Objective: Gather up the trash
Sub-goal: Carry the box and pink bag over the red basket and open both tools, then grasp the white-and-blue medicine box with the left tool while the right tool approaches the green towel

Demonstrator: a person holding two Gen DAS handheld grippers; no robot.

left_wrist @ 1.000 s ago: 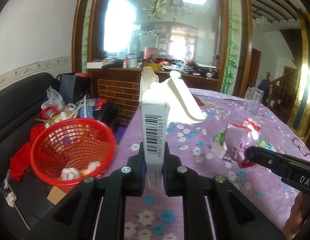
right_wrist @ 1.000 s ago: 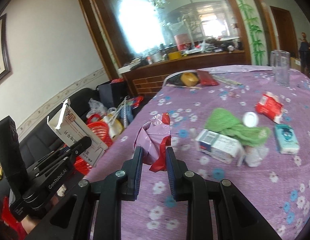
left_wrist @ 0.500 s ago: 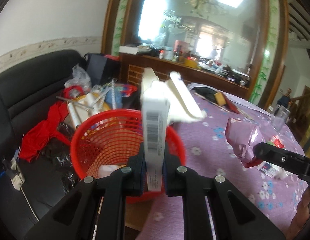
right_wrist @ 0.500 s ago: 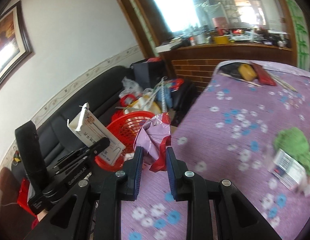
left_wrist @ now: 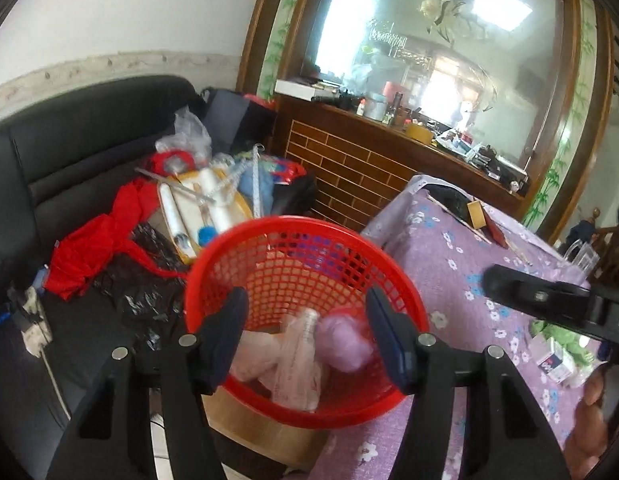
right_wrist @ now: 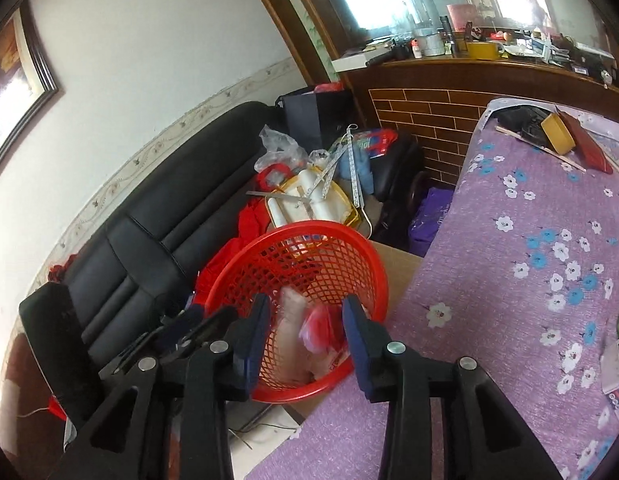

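The red mesh basket stands beside the table on a cardboard box, right under both grippers. My left gripper hovers over it with its jaws opening and nothing between the pads. Below them the white carton lies blurred inside the basket, next to the pink wrapper. My right gripper is also above the basket, jaws opening. The pink and red wrapper sits blurred in the basket below its pads, untouched. More trash, a green bag and a small box, lies on the table.
The purple flowered tablecloth fills the right, its edge touching the basket. A black sofa on the left carries a red cloth, a yellow tray with rolls and bags. A brick-patterned counter stands behind.
Both grippers swung left from the table to over the basket. The left let go of the white carton and the right let go of the pink wrapper; both now lie in the basket.
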